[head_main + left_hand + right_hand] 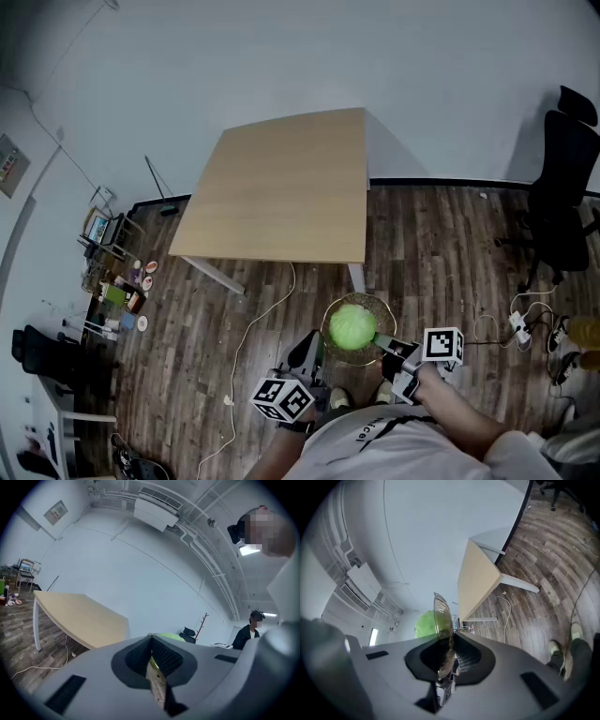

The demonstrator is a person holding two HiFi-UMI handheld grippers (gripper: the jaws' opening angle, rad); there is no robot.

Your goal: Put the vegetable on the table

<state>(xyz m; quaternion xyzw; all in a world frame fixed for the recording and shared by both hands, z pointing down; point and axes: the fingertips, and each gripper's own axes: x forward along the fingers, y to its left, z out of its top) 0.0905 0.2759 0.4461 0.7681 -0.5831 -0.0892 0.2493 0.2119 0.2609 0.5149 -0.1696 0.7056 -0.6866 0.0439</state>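
A green round cabbage (352, 327) lies in a clear glass bowl (381, 309) that hangs above the wood floor, just in front of the light wooden table (281, 187). My left gripper (314, 352) is shut on the bowl's near-left rim, and my right gripper (389, 347) is shut on its near-right rim. In the left gripper view the jaws of my left gripper (151, 639) pinch the thin rim (157, 681), with the cabbage (169, 636) peeking over them. Seen from my right gripper (449, 641), the bowl (442, 625) stands edge-on with the cabbage (423, 624) behind it.
The table (79, 616) (476, 581) top is bare. A black office chair (562, 187) stands at the right, with a power strip and cables (518, 323) on the floor. Small clutter (117, 281) lies at the left wall. A white cable (248, 328) trails under the table. A person (251, 630) stands far off.
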